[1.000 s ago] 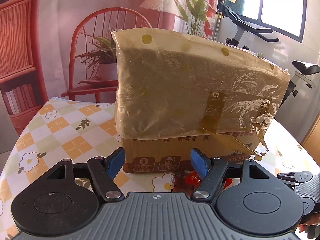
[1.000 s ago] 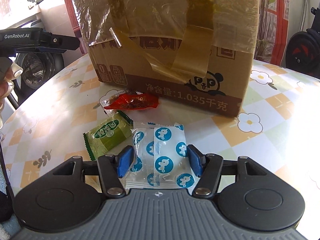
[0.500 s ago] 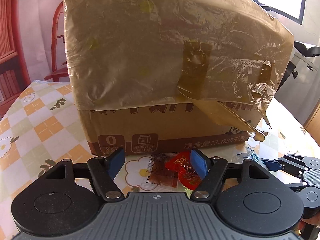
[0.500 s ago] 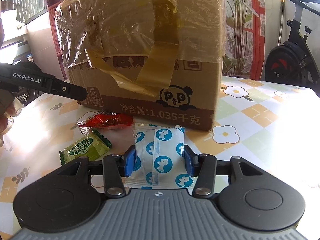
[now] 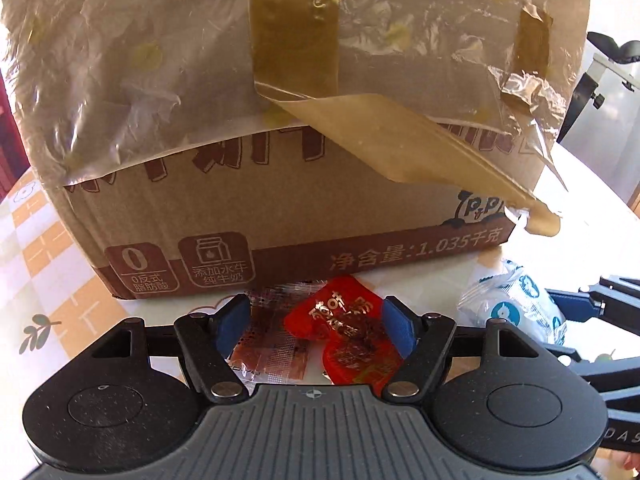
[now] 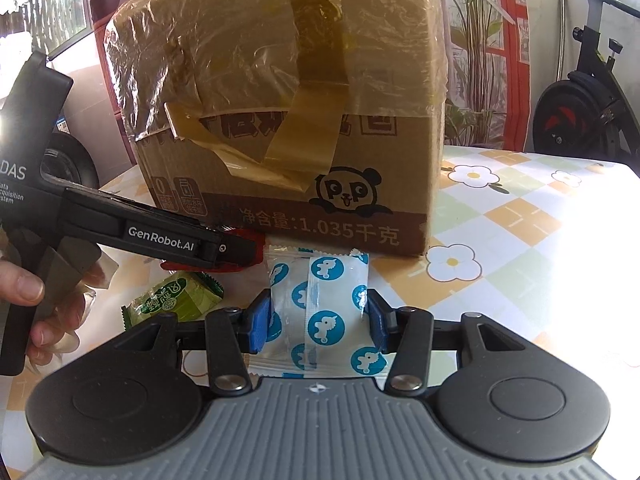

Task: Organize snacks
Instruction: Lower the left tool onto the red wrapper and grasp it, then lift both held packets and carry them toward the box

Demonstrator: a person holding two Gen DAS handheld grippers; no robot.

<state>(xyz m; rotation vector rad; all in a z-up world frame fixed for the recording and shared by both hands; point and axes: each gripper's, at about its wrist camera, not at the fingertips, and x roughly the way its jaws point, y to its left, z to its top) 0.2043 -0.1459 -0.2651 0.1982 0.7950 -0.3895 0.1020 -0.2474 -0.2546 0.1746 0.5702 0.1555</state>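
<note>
A red snack packet (image 5: pixel 344 332) and a clear brownish packet (image 5: pixel 272 344) lie on the table in front of a taped cardboard box (image 5: pixel 280 184). My left gripper (image 5: pixel 316 320) is open and low over them, with both packets between its blue pads. In the right wrist view, my right gripper (image 6: pixel 318 320) is shut on a white packet with blue prints (image 6: pixel 320 280), its pads pressing the packet's two sides. A green packet (image 6: pixel 176 300) lies to the left of it. The left gripper (image 6: pixel 236 250) reaches in from the left and hides most of the red packet.
The box (image 6: pixel 280 120), wrapped in crinkled plastic with loose tape strips, stands close behind the snacks. The flowered tablecloth (image 6: pixel 520 220) stretches to the right. A person's hand (image 6: pixel 24 292) holds the left gripper. An exercise bike (image 6: pixel 580 112) stands beyond the table.
My left gripper has come down and closer to the box, and now straddles the red packet. The right gripper's pads have narrowed onto the white and blue packet.
</note>
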